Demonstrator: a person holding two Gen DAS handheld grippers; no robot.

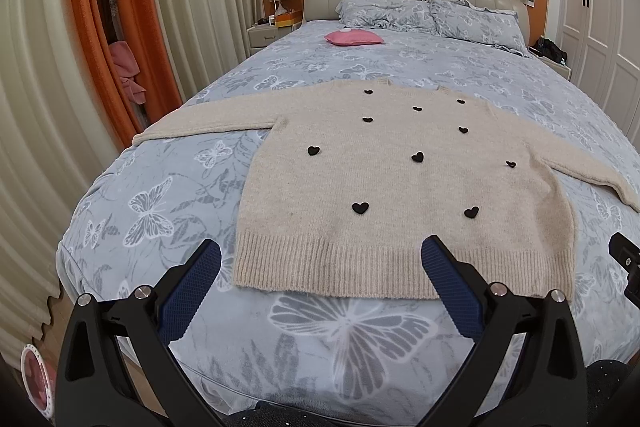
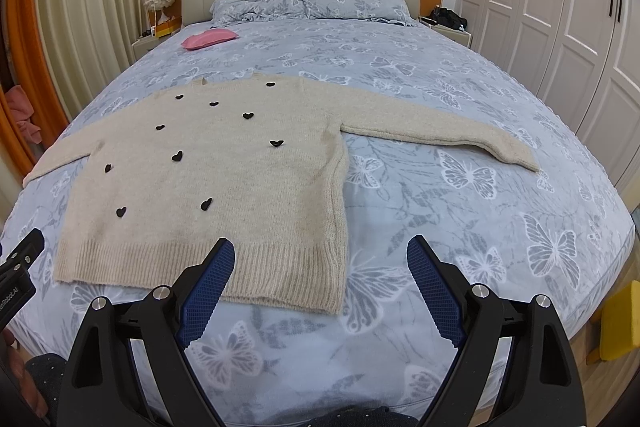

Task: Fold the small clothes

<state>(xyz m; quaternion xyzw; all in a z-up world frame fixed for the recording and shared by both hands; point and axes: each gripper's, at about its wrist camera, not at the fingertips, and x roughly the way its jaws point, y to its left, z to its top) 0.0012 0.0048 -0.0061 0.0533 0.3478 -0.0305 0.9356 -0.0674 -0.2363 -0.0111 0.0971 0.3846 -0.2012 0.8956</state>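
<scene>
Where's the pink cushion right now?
The pink cushion lies far up the bed, just before the pillows, beyond the sweater, toward the left.

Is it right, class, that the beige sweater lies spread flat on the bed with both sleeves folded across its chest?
Not quite. The sweater lies flat on the bed, but both sleeves stretch straight out sideways, unfolded. The left wrist view shows one sleeve, the right wrist view the other.

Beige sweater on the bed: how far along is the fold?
Done: the beige knit sweater with black hearts lies spread flat on the butterfly-print bedspread, both sleeves out sideways. In hand: nothing; the left gripper and right gripper hover open near the ribbed hem. Left: every fold, sleeves and body.
</scene>
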